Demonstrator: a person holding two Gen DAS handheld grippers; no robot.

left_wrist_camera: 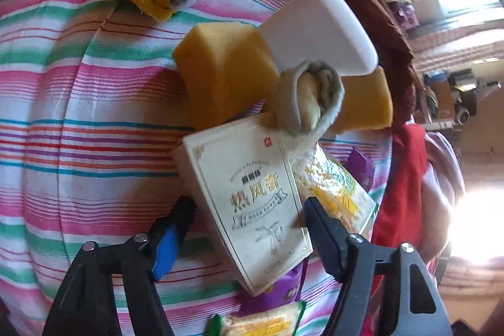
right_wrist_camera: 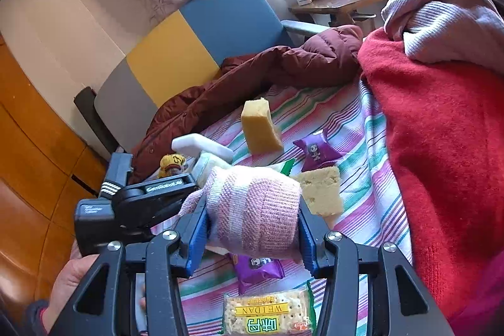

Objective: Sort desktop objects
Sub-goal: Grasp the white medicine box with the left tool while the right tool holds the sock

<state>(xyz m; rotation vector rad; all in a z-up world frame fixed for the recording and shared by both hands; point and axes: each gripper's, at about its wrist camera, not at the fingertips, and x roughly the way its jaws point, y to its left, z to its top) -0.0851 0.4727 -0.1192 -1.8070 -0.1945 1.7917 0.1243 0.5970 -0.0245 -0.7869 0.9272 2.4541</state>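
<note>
1. My left claw (left_wrist_camera: 249,229) hangs steeply over the cream box (left_wrist_camera: 249,194), jaws spread wide on either side of it, pads clear of it; I'd centre the box, then close on its long edges.
2. The box lies tilted on the striped bed sheet (left_wrist_camera: 78,115), long axis running away from the claw, near end resting on snack packets (left_wrist_camera: 277,295).
3. My right claw (right_wrist_camera: 252,229) is clamped on a rolled pink cloth (right_wrist_camera: 252,207).
4. Beyond the box: rolled grey cloth (left_wrist_camera: 310,96), yellow sponges (left_wrist_camera: 220,65), white block (left_wrist_camera: 318,27).
</note>
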